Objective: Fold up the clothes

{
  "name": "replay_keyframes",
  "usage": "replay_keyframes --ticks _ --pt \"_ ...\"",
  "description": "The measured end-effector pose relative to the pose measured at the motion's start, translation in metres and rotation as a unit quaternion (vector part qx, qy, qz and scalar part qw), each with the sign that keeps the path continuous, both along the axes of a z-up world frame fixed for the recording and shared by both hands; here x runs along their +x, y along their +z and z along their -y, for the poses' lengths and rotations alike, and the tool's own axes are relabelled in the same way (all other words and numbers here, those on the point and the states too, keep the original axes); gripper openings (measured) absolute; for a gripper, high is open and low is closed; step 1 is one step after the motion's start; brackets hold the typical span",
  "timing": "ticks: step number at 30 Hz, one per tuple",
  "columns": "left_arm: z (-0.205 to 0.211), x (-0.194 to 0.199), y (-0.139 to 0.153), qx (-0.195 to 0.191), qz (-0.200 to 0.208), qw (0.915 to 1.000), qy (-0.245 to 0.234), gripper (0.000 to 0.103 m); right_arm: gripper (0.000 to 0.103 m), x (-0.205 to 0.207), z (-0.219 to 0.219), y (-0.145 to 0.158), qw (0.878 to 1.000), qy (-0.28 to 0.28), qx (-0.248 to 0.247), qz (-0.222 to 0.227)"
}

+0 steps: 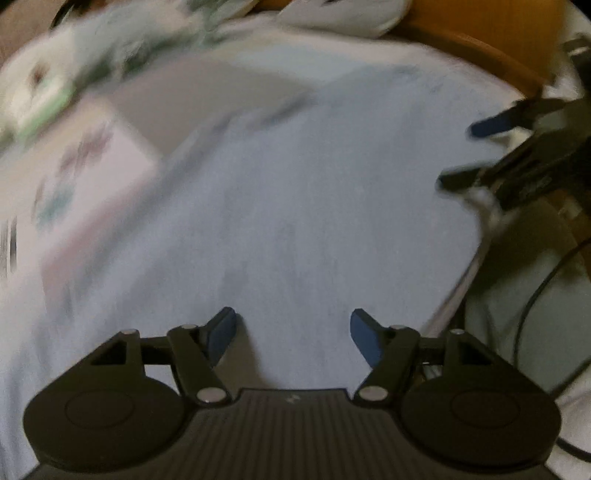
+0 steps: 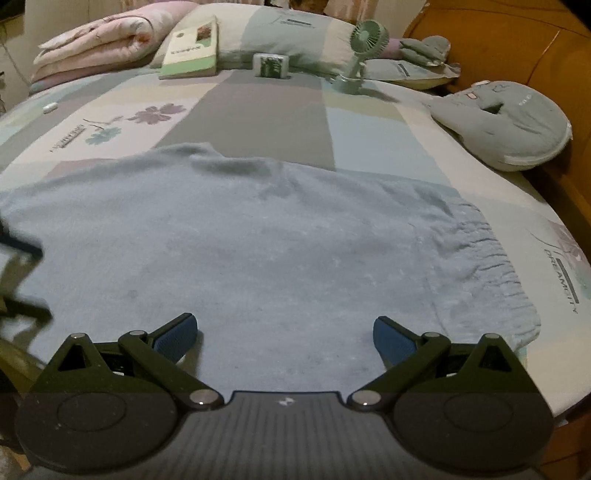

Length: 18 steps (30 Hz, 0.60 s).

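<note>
A pale blue garment [image 2: 258, 236] lies spread flat on the bed, with a gathered elastic band [image 2: 491, 258] at its right end. My right gripper [image 2: 284, 334] hovers open over the garment's near edge, nothing between its blue pads. The left wrist view is blurred by motion; there my left gripper [image 1: 293, 330] is open above the same blue cloth [image 1: 295, 203]. The right gripper [image 1: 465, 155] shows at the right of that view, jaws apart. A dark blurred part of the left gripper [image 2: 18, 280] enters the right wrist view at its left edge.
The patterned bedsheet [image 2: 258, 110] carries a folded pink quilt [image 2: 99, 40], a pillow [image 2: 288, 33], a book [image 2: 192, 48], a small box [image 2: 271, 65], a green desk fan [image 2: 360, 51] and a grey plush cushion [image 2: 506, 125]. A wooden bed frame [image 2: 517, 44] runs along the right.
</note>
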<state>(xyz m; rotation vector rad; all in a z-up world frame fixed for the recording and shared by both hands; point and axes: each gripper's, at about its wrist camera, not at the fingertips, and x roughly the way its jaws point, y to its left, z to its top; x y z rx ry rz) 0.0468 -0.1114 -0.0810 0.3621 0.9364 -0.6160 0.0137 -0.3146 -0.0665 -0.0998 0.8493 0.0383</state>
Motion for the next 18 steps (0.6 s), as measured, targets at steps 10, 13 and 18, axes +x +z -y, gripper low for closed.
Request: replay_keyframes --ticks 10,13,18 --pt "-0.018 -0.010 0.011 -0.022 0.018 0.9988 0.040 0.076 0.103 0.012 -0.059 0.009 0.997 0.079 0.006 0.012" --pt "-0.023 -0.010 0.002 -0.027 0.013 0.9980 0.055 0.077 0.103 0.012 -0.071 -0.009 0.996 0.085 0.009 -0.020" --pt "-0.039 -0.011 0.004 -0.019 -0.004 0.9974 0.069 0.079 0.103 -0.001 -0.071 -0.019 0.996 0.082 0.001 -0.032"
